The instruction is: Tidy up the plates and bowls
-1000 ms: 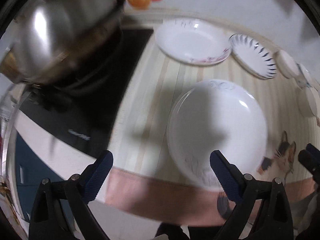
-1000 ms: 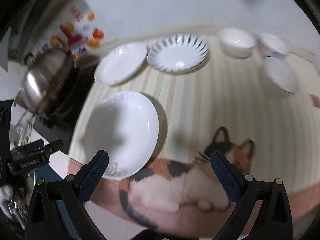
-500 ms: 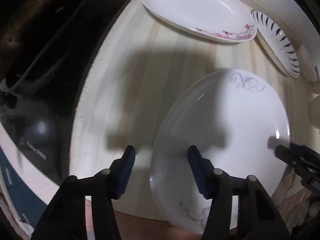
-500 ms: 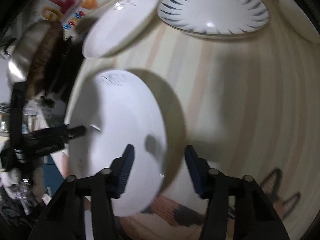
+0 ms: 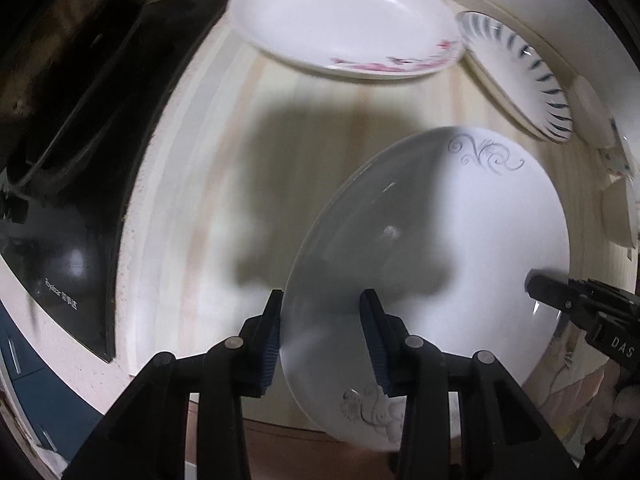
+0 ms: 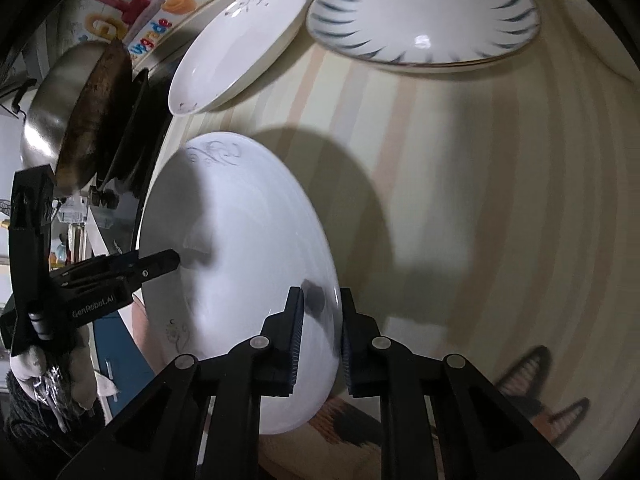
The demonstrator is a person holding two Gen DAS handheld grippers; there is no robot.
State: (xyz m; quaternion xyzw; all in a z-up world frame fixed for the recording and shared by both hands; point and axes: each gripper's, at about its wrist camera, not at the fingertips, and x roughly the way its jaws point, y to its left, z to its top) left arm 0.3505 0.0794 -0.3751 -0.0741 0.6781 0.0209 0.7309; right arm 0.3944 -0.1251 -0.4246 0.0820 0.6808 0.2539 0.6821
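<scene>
The blue-padded fingers (image 5: 272, 340) of the left gripper (image 5: 322, 340) are seen closing across the near rim of the white plate with grey scrolls (image 5: 460, 248), one finger outside the edge and one over the plate's inner face. Whether the pads already press on the rim cannot be told. The right gripper (image 6: 318, 336) is likewise closing on the opposite rim of the same plate, its fingers (image 6: 294, 336) set narrowly apart with the edge between them and seemingly touched by both pads.

The plate is tilted over a striped cream mat (image 6: 460, 200) with a cat picture (image 6: 536, 392) at its near end. Farther back on the mat, a white plate with pink flowers (image 5: 344, 20) is laid just beside a blue-striped plate (image 6: 424, 12). Small white bowls (image 5: 618, 184) are glimpsed at the left view's right edge. A black induction hob (image 5: 68, 240) is placed beside the mat, and a steel wok (image 6: 68, 108) is seen on it. Coloured stickers (image 6: 140, 8) are fixed to the wall behind.
</scene>
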